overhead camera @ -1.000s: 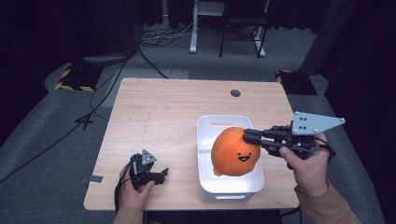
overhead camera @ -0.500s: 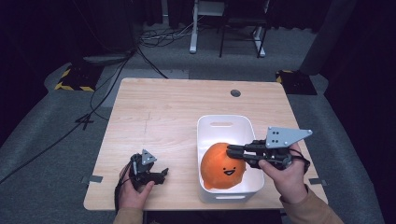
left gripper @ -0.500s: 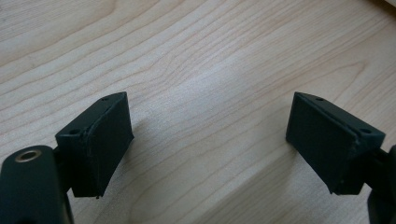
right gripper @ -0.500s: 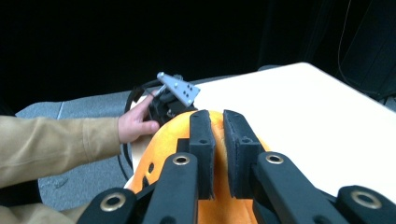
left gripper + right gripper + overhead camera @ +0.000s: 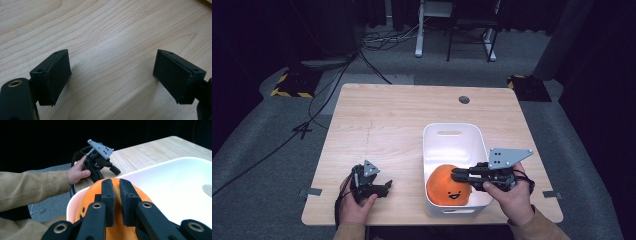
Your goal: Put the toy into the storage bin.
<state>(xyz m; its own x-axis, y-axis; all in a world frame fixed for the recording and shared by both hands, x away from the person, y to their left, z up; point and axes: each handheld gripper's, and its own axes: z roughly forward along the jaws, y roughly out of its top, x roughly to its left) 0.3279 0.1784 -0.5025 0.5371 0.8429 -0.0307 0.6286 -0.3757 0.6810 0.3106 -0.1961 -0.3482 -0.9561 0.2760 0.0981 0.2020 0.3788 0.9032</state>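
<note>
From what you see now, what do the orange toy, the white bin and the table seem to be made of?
Toy: probably soft plush, since its matte surface pinches between the right tongs.
Bin: likely plastic, smooth and slightly glossy, with a moulded handle slot.
Table: pale wood or wood-look laminate with visible grain; which one is unclear.

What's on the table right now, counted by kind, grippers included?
Orange plush toy: 1
White bin: 1
Grippers: 2, left gripper and right gripper
Total: 4
</note>
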